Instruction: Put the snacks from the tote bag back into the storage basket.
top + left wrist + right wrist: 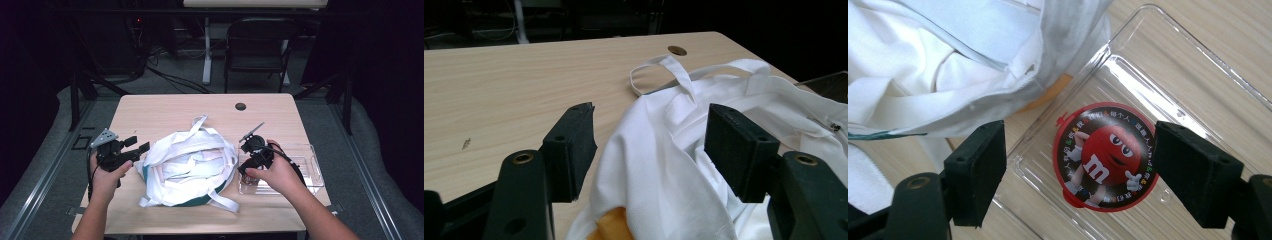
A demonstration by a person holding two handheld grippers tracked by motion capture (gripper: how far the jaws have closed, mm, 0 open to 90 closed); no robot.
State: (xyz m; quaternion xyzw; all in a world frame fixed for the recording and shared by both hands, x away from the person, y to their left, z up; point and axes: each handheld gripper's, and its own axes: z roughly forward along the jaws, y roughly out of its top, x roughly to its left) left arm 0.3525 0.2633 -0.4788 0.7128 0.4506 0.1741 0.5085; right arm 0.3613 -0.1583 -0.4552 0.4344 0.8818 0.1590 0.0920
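Here we look down on a wooden desk (165, 107). A rumpled white cloth bag (187, 167) with long straps lies at its middle. Our left hand-held gripper (142, 148) sits just beside the bag's left edge, its jaws standing apart with white fabric between them in the left gripper view, not pinched. Our right hand-held gripper (243, 172) hangs over a clear plastic tray (312, 170) just right of the bag. Its jaws are also spread wide, on either side of a round red candy container (1104, 157) printed with a cartoon character, which lies inside the tray, ungrasped.
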